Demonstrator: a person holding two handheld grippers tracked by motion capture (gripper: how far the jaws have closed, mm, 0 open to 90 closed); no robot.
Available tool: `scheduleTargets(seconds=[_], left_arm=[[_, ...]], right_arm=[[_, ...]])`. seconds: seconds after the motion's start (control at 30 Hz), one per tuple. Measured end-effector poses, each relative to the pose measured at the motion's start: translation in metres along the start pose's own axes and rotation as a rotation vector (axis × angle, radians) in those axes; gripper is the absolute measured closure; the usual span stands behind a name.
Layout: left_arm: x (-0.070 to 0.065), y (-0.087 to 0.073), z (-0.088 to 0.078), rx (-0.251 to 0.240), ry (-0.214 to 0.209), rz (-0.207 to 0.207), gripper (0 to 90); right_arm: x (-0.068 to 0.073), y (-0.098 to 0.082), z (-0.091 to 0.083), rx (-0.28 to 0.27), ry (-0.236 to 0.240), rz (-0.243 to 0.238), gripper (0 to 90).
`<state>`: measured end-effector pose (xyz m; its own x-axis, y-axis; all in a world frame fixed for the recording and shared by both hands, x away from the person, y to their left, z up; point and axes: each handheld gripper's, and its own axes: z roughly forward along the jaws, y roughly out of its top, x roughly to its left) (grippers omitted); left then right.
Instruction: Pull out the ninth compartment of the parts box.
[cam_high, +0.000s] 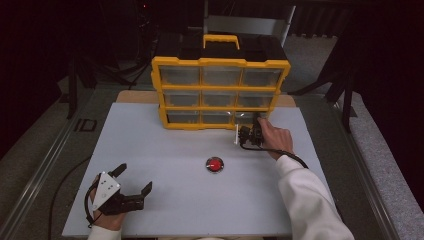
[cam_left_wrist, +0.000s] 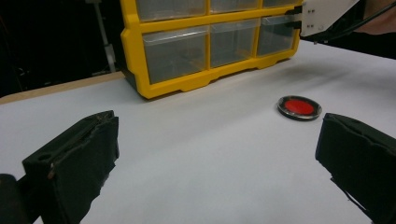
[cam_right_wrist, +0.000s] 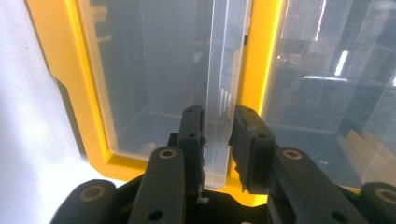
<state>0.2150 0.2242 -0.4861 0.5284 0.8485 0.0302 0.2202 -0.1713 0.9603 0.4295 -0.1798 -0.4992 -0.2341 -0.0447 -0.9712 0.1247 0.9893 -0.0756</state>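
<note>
The right claw (cam_high: 248, 134) is reaching to the bottom right drawer (cam_high: 250, 117) of the yellow organizer (cam_high: 220, 62), which is standing at the far side of the white worktop (cam_high: 165, 150). In the right gripper view, the two black jaws are standing on both sides of the clear pull tab (cam_right_wrist: 222, 93) of this drawer, with the tab between them. The jaws are almost together, but I cannot tell if the pads are really pressing on the plastic. The drawer front is lying close to the yellow frame.

The left claw (cam_high: 134, 179) is resting near the front left corner of the worktop, well apart from the organizer. Its jaws are standing wide apart and nothing is between them. In the left gripper view, they are pointing across the bare worktop toward the organizer.

A small red round disc (cam_high: 215, 164) with a dark rim is lying flat on the worktop, between the two claws and in front of the organizer.
</note>
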Motion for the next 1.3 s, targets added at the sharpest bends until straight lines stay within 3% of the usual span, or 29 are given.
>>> scheduleTargets(seconds=[0.4, 1.03, 1.3], left_arm=[[0.0, 0.0, 0.0, -0.001, 0.001, -0.002, 0.0], [0.0, 0.0, -0.001, -0.004, 0.004, -0.003, 0.0], [0.0, 0.0, 0.0, -0.004, 0.003, -0.003, 0.0]], right_arm=[[-0.002, -0.001, -0.004, -0.006, 0.014, -0.009, 76.3], [-0.001, -0.004, -0.016, -0.017, 0.024, 0.025, 76.4], [-0.002, -0.005, -0.021, -0.022, 0.031, 0.01, 76.3]])
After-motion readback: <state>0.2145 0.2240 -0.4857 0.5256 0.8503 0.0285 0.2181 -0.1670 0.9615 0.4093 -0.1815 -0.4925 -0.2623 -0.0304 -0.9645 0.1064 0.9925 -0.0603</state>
